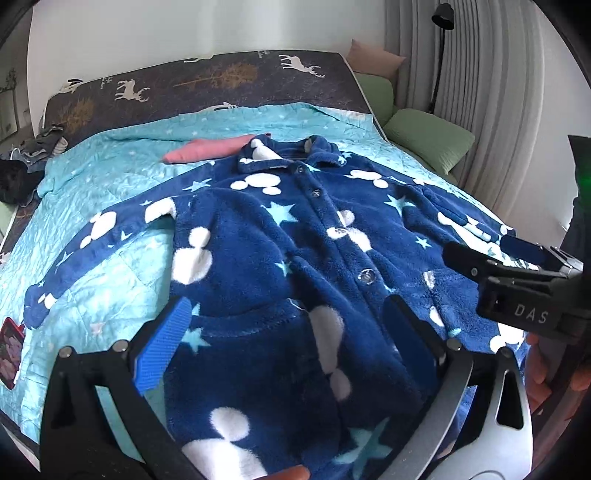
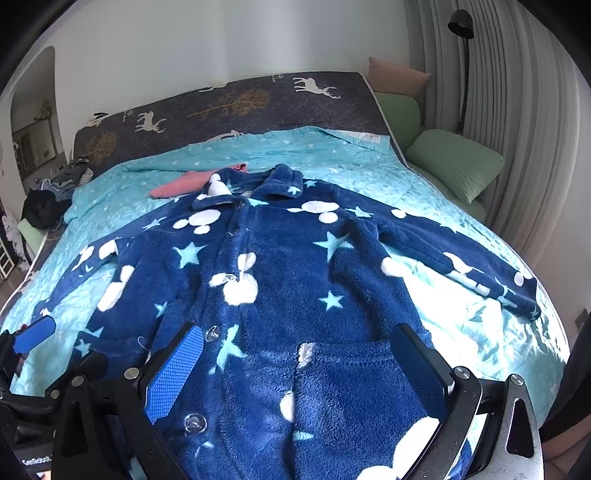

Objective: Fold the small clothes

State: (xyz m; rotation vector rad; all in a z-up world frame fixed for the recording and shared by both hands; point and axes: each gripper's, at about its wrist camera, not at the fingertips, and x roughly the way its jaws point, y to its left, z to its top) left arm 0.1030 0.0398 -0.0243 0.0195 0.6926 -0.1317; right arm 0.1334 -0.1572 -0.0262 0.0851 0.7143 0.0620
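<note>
A navy fleece pyjama jacket (image 1: 266,258) (image 2: 288,280) with white mouse shapes and pale stars lies front up and buttoned on the turquoise quilt (image 1: 110,206), with both sleeves spread out. My left gripper (image 1: 288,332) is open over the jacket's lower left pocket, blue pad (image 1: 162,347) on the left. My right gripper (image 2: 299,354) is open over the lower right pocket. It also shows at the right of the left wrist view, right gripper (image 1: 491,254), by the sleeve cuff. Neither holds cloth. Whether the fingers touch the fleece I cannot tell.
A folded pink cloth (image 1: 210,149) (image 2: 184,182) lies just beyond the collar. Green pillows (image 1: 432,144) and a floor lamp (image 2: 461,26) stand at the right by the curtain. A pile of dark clothes (image 1: 33,155) sits at the bed's far left. A hand (image 1: 535,362) is behind the right gripper.
</note>
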